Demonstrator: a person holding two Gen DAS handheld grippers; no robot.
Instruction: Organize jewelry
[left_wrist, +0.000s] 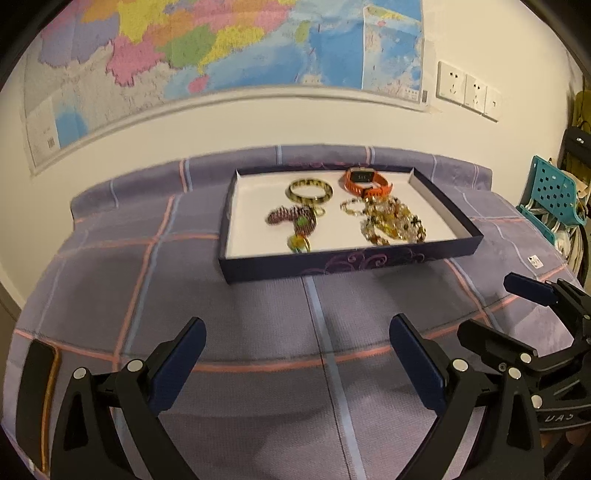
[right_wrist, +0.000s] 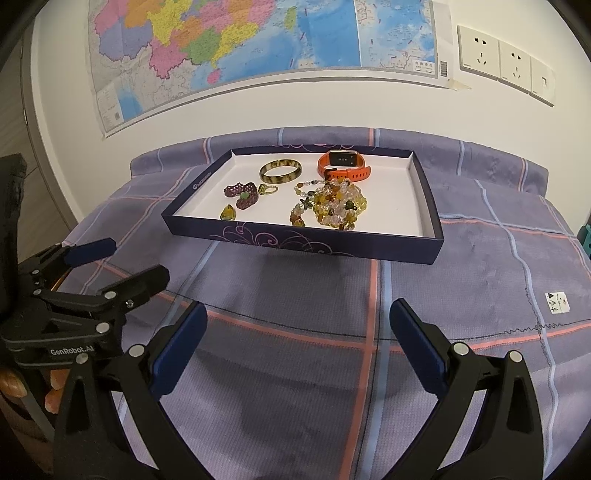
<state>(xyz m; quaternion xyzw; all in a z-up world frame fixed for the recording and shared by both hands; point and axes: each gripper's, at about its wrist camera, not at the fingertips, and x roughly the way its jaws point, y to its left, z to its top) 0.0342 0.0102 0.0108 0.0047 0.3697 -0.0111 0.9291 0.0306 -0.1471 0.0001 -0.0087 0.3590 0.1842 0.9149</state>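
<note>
- The jewelry sits inside the shallow dark box lid (right_wrist: 258, 236), which rests on the purple plaid-covered bench (right_wrist: 295, 350), its long side across the view
- Inside the lid: tortoiseshell bangle (right_wrist: 280, 171) and orange smartwatch (right_wrist: 341, 164) toward its far wall, purple beaded piece (right_wrist: 242, 194) left of centre, a heap of amber bead bracelets (right_wrist: 338, 205) right of centre
- Left tongs (left_wrist: 297, 354) are spread wide and empty, hovering short of the lid's near wall
- Right tongs (right_wrist: 297, 343) likewise gape empty, well short of that wall
- Everything lies straight ahead of both; the bead heap looks nearer the right tongs, the purple piece nearer the left
</note>
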